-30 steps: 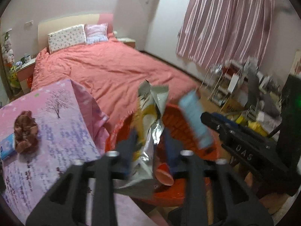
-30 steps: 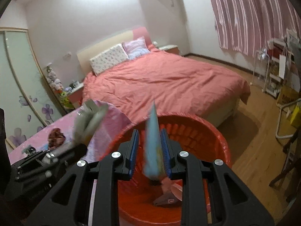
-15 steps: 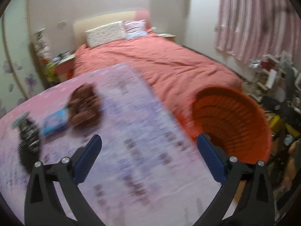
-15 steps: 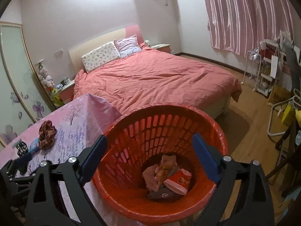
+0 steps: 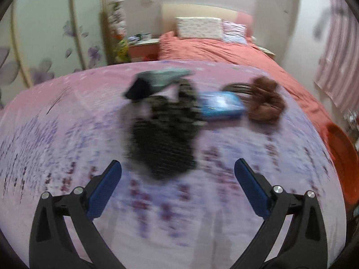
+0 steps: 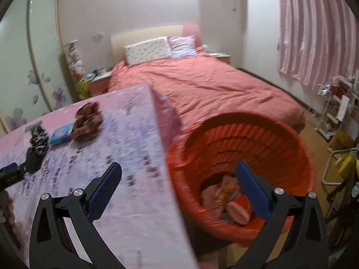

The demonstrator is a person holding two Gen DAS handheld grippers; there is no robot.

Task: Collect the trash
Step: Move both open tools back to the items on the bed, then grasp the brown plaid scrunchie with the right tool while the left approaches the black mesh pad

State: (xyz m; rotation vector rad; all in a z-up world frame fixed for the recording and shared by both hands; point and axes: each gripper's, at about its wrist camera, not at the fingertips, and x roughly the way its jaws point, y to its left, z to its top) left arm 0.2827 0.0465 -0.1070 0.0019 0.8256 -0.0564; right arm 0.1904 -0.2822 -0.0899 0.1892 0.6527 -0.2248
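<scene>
With both sets of jaws just sprung wide and nothing between them, the left gripper (image 5: 177, 171) hangs over the table (image 5: 67, 148), nearest the dark patterned wad (image 5: 163, 139). Blue packet (image 5: 221, 105) and brown crumple (image 5: 265, 103) lie further toward the far edge. Right gripper (image 6: 178, 174) straddles the table's right edge and the orange basket (image 6: 300, 148), trash already inside. Judgement: slow down, centre on the wad, then close.
</scene>
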